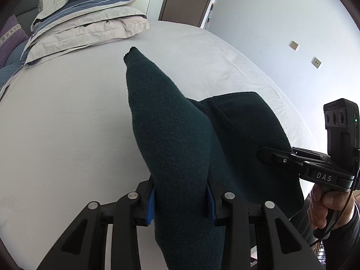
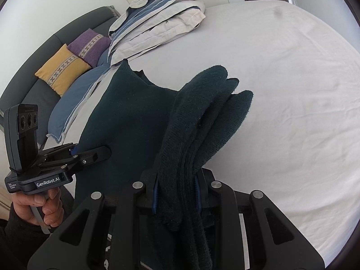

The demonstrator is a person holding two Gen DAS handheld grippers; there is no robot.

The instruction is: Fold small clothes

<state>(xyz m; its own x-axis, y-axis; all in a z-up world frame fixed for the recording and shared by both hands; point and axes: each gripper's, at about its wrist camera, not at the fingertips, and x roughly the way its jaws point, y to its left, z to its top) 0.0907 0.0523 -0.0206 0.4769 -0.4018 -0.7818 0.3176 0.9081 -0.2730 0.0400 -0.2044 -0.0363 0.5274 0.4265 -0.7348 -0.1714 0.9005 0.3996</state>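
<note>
The left gripper is clamped on a bunched fold of one dark green knit garment, the cloth squeezed between two blue-padded fingers and poking up past them into a pointed tip. Over to the right in the same view, the right gripper is seen from the side, held in the person's right hand, with its tip pressed against the broad hanging part of the same garment. Whether that tip is actually pinching cloth can't be told from this angle.

From the right wrist view it's cleared up: the left gripper is spotted at the far left in the left hand, and the right gripper is shut tight on roughly three stacked layers of the knit, which are fanned out above the fingers.

So the garment is held up off the bed, stretched between the two grippers. One folded duvet is piled at the head of the bed, and two cushions are propped beside it, one yellow cushion and one purple cushion. One brown door is visible behind the bed, and two wall outlets are seen on the right wall.
</note>
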